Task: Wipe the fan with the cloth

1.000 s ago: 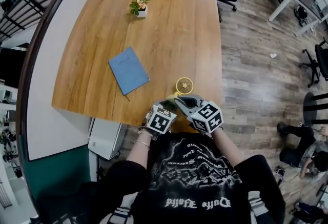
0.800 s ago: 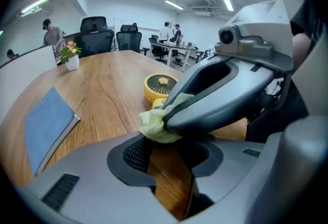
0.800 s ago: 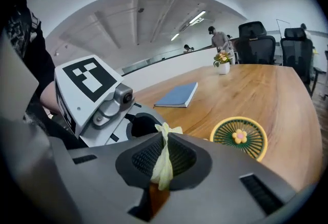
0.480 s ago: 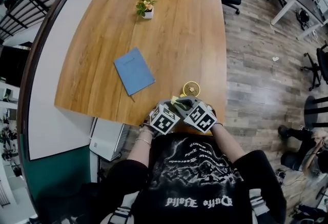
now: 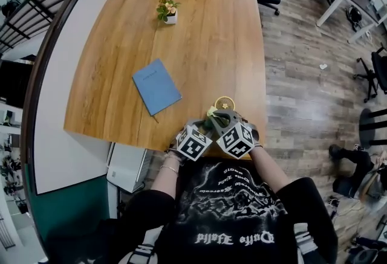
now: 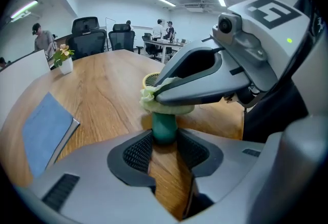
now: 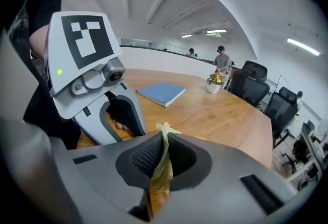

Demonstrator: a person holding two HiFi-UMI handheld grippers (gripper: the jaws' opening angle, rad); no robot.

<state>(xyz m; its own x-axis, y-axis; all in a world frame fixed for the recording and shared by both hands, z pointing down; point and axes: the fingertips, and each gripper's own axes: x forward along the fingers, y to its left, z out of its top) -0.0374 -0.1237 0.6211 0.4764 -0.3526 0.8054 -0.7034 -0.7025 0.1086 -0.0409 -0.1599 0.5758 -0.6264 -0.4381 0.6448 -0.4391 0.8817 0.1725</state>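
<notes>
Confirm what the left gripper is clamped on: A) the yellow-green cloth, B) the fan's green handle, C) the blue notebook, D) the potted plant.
B: in the left gripper view, the left gripper presses its pads on both sides of the fan's green handle; the cloth is pinched in the right gripper.

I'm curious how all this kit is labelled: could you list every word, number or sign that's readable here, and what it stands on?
No text here can be read with certainty.
Black T-shirt on the person: white gothic lettering, upside down in the head view, too ornate to read.
Blue notebook on the wooden table: small mark on its cover, too small to read.
Marker cubes: black-and-white square patterns only, no words.
</notes>
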